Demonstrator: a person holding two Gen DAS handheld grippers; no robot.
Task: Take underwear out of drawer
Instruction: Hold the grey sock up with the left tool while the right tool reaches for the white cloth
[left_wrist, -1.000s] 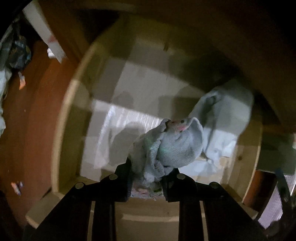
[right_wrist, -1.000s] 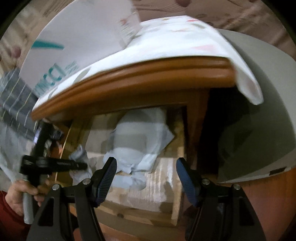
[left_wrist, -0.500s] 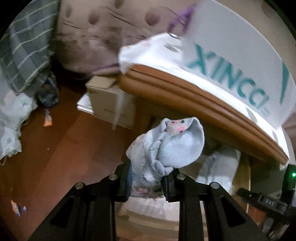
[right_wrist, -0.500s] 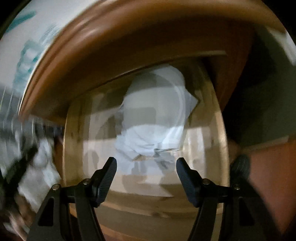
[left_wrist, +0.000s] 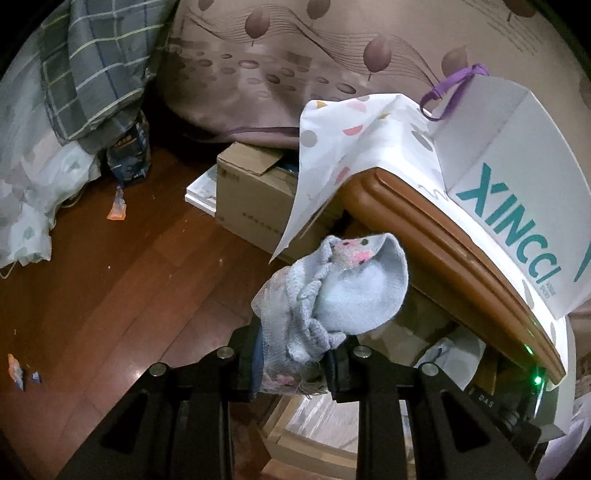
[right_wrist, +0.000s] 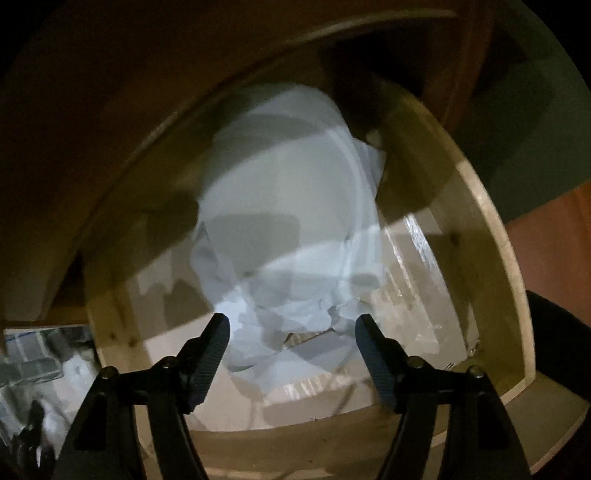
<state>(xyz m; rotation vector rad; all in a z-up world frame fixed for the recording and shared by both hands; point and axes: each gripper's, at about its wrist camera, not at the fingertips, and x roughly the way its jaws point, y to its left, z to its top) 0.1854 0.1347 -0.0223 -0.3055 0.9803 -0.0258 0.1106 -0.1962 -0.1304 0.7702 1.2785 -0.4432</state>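
Note:
My left gripper (left_wrist: 295, 363) is shut on a bunched pale blue piece of underwear (left_wrist: 343, 295) with a pink-dotted band, held up in front of the wooden bedside table (left_wrist: 443, 236), above the floor. The open drawer (left_wrist: 314, 443) shows at the bottom of the left wrist view. In the right wrist view my right gripper (right_wrist: 291, 347) is open, hovering just over a light blue garment (right_wrist: 288, 221) that lies spread inside the pale wooden drawer (right_wrist: 491, 258). Its fingers straddle the garment's near edge without touching it, as far as I can tell.
A white XINCCI bag (left_wrist: 517, 177) and dotted cloth (left_wrist: 354, 147) sit on the table top. A cardboard box (left_wrist: 255, 192) stands beside the table. Bedding (left_wrist: 55, 110) and small litter (left_wrist: 117, 206) lie on the wooden floor at left.
My left gripper has lifted the underwear up and out of the drawer and swung to face the room. My right gripper has moved down into the drawer, closer to the light blue garment.

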